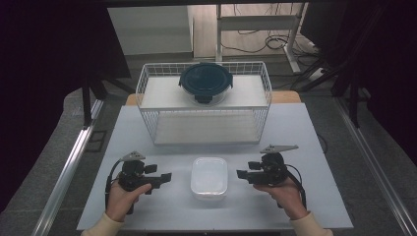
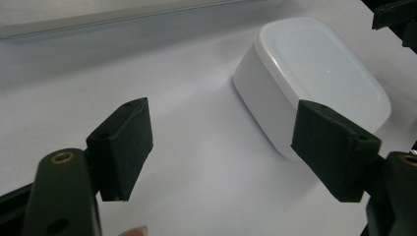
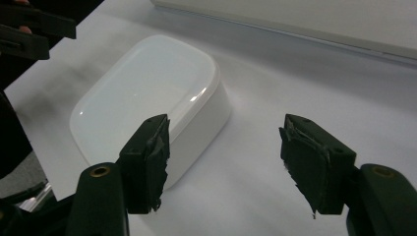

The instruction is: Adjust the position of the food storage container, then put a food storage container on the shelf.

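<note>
1. Here's the white lidded container [image 1: 209, 177] sitting flat on the counter [image 1: 305, 147], dead centre near the person's edge, lid on. It lies squarely between the two hands, which looks like a set-up for a two-sided approach.

2. The left gripper [image 1: 166, 176] hovers just beside the container's left flank, fingers [image 2: 125, 147] spread wide and empty. In the left gripper view the box sits off toward the right finger, so nothing is bracketed yet.

3. The right gripper [image 1: 242, 173] mirrors it on the other side, near but apart from the box. Its fingers [image 3: 147, 160] are wide apart too, holding nothing; the pads look worn and ragged, which might cost some grip on smooth plastic.

4. Both tools point inward at the container, low over the counter. My read: each is lined up to take one side.

5. Beyond it stands a white wire basket [image 1: 206, 123], open at the top, and up on its upper tier rests a round glass container with a dark clip lid [image 1: 205, 82]. That basket may well be the destination, though I can't be sure.
</note>
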